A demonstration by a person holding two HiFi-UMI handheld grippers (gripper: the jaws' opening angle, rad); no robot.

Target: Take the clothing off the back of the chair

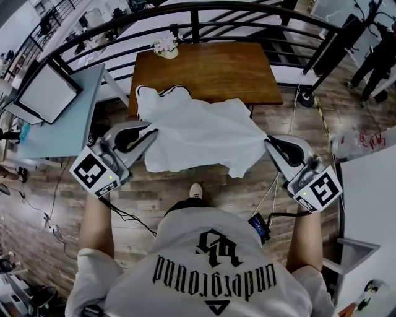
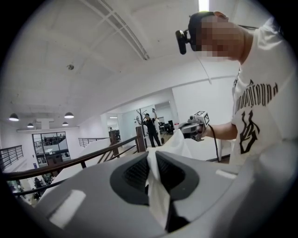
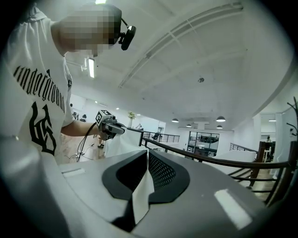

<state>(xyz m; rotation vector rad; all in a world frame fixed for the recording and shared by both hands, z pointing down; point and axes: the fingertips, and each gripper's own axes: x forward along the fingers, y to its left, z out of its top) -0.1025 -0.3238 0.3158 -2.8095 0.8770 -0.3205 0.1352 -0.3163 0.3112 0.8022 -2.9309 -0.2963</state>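
A white garment with dark trim point(image 1: 198, 133) hangs stretched between my two grippers, above the floor and in front of a wooden table point(image 1: 210, 71). My left gripper point(image 1: 148, 133) is shut on its left edge; in the left gripper view a fold of white cloth point(image 2: 157, 190) is pinched between the jaws point(image 2: 153, 162). My right gripper point(image 1: 270, 143) is shut on the right edge, with a strip of cloth point(image 3: 142, 193) caught between its jaws point(image 3: 146, 160). Each gripper view shows the other gripper across the cloth point(image 2: 195, 125) point(image 3: 109, 124). No chair shows in any view.
A small flower pot point(image 1: 166, 46) stands on the wooden table's far left corner. A dark metal railing point(image 1: 204, 12) curves behind it. A pale blue table point(image 1: 62, 117) is at the left, a white surface point(image 1: 371, 204) at the right. A person point(image 1: 377, 56) stands far right.
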